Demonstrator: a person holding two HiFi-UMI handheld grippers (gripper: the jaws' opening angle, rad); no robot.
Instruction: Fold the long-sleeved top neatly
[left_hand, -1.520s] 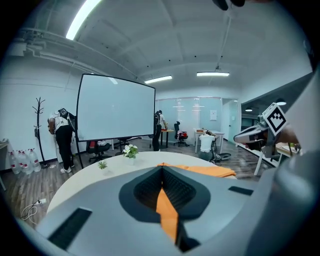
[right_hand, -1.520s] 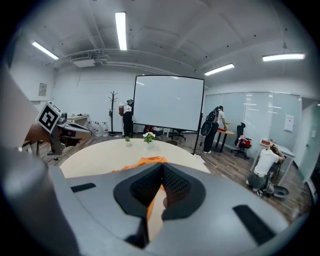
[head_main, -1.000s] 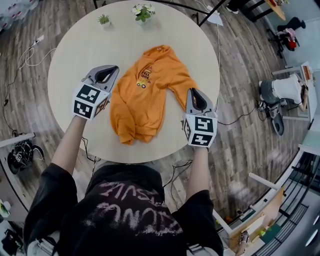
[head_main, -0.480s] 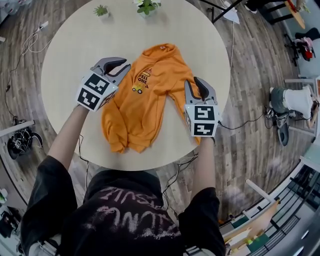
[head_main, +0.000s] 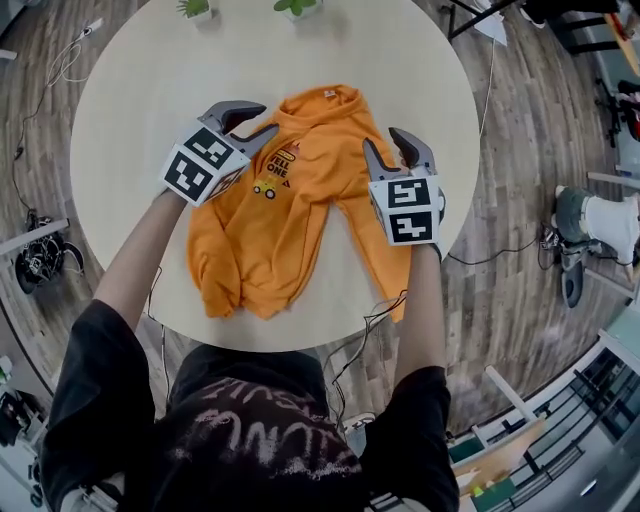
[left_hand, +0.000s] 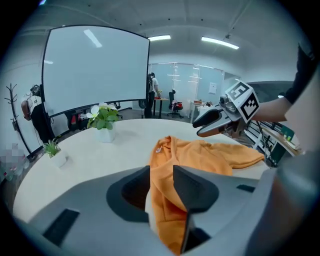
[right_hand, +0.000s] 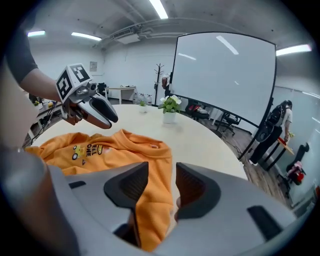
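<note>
**Both grippers spread at the shoulders of the orange top**

The orange top (head_main: 290, 210) lies flat on the round table (head_main: 120, 110), print side up, collar toward the far edge. One sleeve is folded along the body at the person's left. The other sleeve runs toward the near edge and is partly covered by the right forearm (head_main: 425, 300).

The left gripper (head_main: 266, 117) is over the left shoulder of the top. Its jaws are spread and have just been opening. In the left gripper view orange cloth shows in the gap, but the pads are not pressing on it. The right gripper (head_main: 383, 140) is at the right shoulder in the same state: jaws apart, just been opening, cloth seen in the gap and not pinched. In the head view each marker cube hides a bit of the top.

Two small potted plants (head_main: 195, 8) (head_main: 298, 6) stand at the table's far edge, well apart from the top. Cables (head_main: 55, 75) lie on the wood floor (head_main: 520, 150) at the left, and another cable (head_main: 375, 315) hangs off the near edge. A big white screen (left_hand: 95, 70) and a coat rack (left_hand: 12, 100) stand beyond the table.
</note>
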